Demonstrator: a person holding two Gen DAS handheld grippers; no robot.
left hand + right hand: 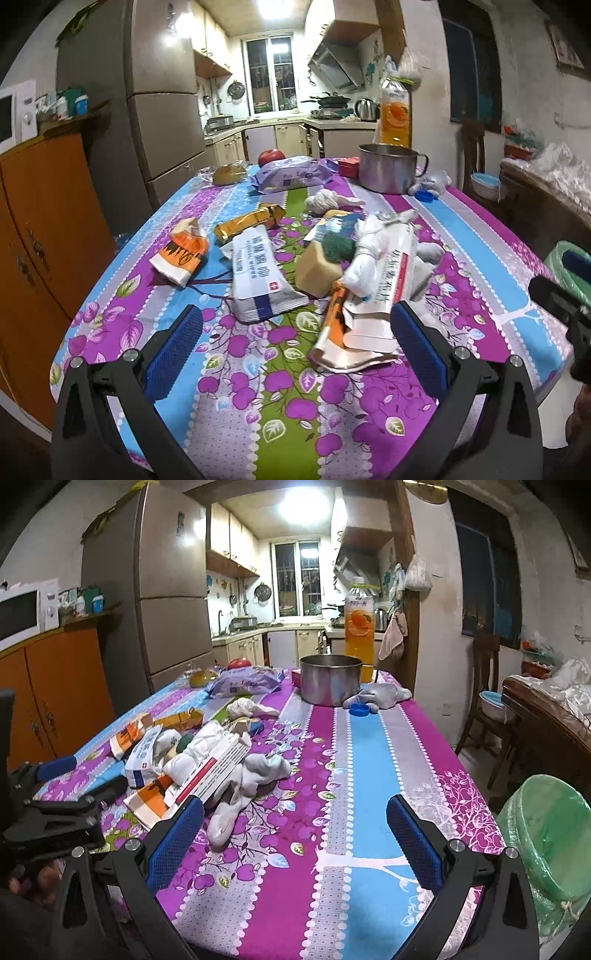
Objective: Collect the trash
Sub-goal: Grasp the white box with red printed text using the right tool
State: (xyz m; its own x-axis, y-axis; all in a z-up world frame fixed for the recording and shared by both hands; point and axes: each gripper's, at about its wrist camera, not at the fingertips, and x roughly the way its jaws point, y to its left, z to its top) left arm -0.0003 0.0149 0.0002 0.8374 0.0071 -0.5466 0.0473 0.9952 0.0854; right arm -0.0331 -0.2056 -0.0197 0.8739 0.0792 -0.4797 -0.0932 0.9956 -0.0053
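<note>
The left claw (295,332) is seen spread wide and empty above the near end of the tabletop (258,424). Just ahead of it, nearer its right finger, a long white packet with a red stripe (380,280) is found; its long axis runs from the near edge away toward the pot, one flat end pointing at the claw. An orange-and-white wrapper (334,325) is tucked under its near end. To the left, a grey-and-white wipes pack (258,273) lies lengthwise, pointing away from the claw, and beyond it an orange carton (183,254) and a gold wrapper (251,221) are seen. A yellow sponge (317,273) sits between the two packs.

The right claw (295,823) is likewise held released, with nothing between its fingers, over bare cloth. The pile lies ahead to its left, a grey sock (251,779) trailing toward its left finger. A green-lined bin (550,834) stands beside the tabletop at the right.
</note>
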